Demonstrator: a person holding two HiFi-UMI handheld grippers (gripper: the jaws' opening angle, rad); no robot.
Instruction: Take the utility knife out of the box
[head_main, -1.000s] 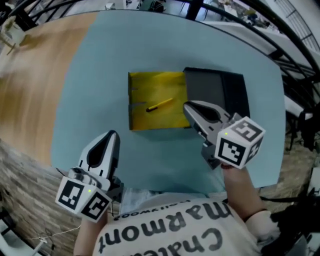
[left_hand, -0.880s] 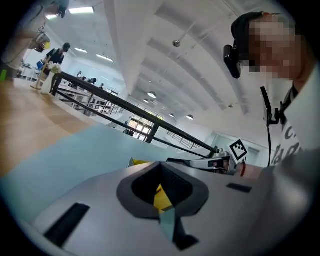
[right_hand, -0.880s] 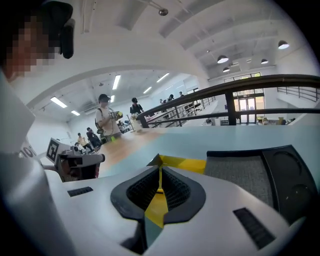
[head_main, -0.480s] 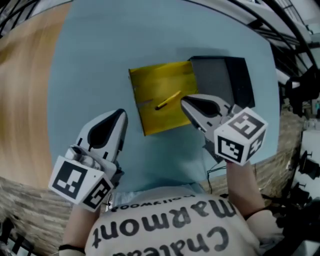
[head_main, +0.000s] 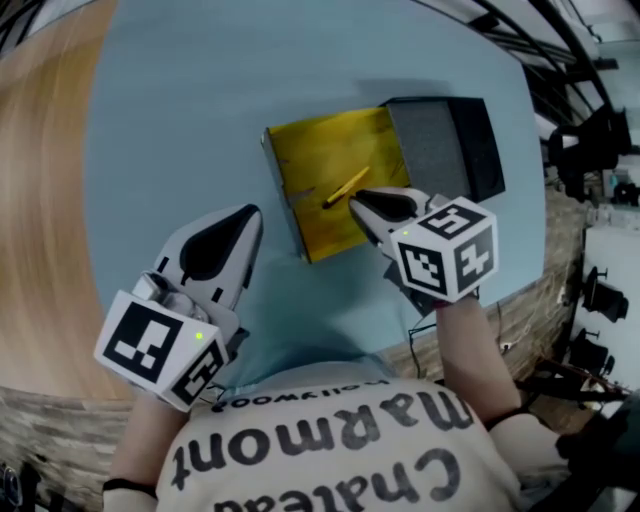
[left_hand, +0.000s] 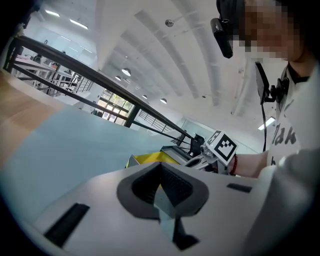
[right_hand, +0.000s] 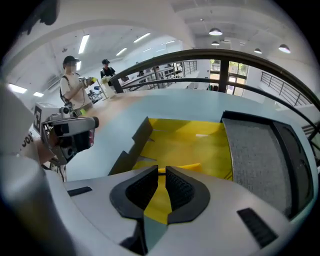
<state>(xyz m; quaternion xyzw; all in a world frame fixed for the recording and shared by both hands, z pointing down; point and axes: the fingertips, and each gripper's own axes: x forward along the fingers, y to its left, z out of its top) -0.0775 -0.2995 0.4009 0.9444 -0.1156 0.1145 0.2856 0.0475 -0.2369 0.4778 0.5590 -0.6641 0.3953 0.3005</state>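
With the right gripper (head_main: 352, 200) fingers barely parted over the box (head_main: 310, 160) and the left gripper (head_main: 254, 212) fingers pressed together, we are aiming mid-body at the seemingly light, stiff utility knife (head_main: 345, 187).

I see the utility knife (head_main: 345, 187) lying in the box (head_main: 315, 160), which sits on the mat (head_main: 180, 130); its lid (head_main: 440, 150) adjoins on the right.

White left tool (head_main: 254, 213), right tool (head_main: 353, 199), lettered shirt (head_main: 320, 455)
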